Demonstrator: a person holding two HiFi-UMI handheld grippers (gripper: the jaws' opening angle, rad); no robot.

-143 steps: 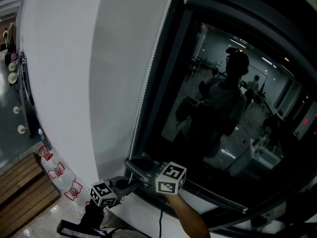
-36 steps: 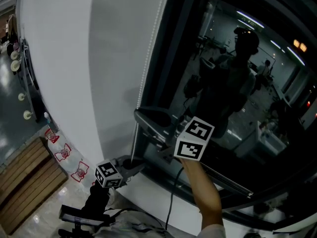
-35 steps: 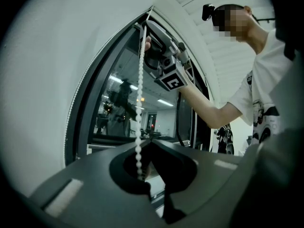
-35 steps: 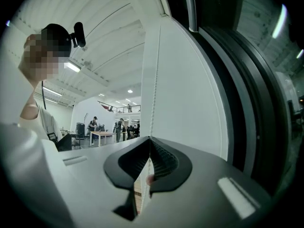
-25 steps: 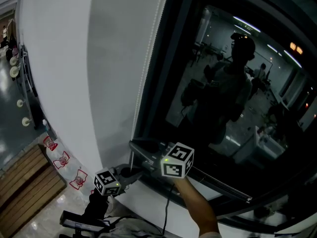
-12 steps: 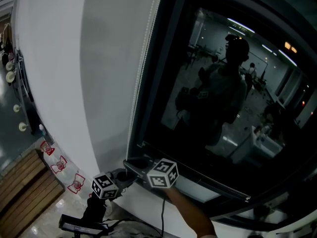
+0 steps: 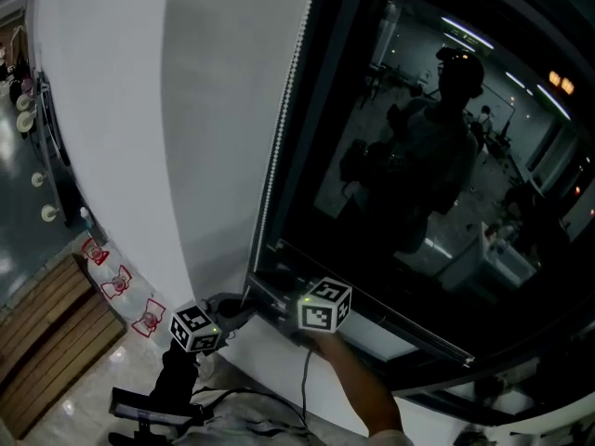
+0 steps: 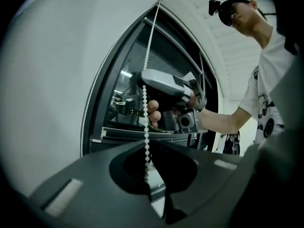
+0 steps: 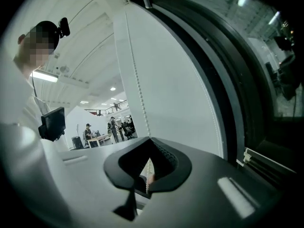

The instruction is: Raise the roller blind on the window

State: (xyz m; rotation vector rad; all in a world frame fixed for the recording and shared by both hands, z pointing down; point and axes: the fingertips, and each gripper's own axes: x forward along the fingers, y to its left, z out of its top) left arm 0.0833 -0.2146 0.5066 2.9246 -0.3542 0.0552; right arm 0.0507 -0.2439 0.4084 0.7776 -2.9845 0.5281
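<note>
Roller blind work comes down to its bead chain (image 8: 146, 103), and the left gripper (image 8: 147, 146) has it: jaws pressed fully together on the beads, claw lying level. The right gripper (image 9: 150, 141) tells the same story. It's closed tight on the chain, coming in from the right to face the left one, and in the left gripper view it seems to bite the same strand just above.

That chain runs straight up and down, so both claws cross it square. Both sit low, at the bottom left of the window frame (image 7: 307, 156). I reckon there's little room left below them. The free length lies above the claws, and the right gripper is the nearer to it.

The count is two grippers and one window. There are two strands, the gripped one and a second strand (image 8: 86, 122) just beside the frame. As for the blind fabric itself, none shows over the dark glass (image 7: 418, 156). It's out of sight, up top by my guess.
</note>
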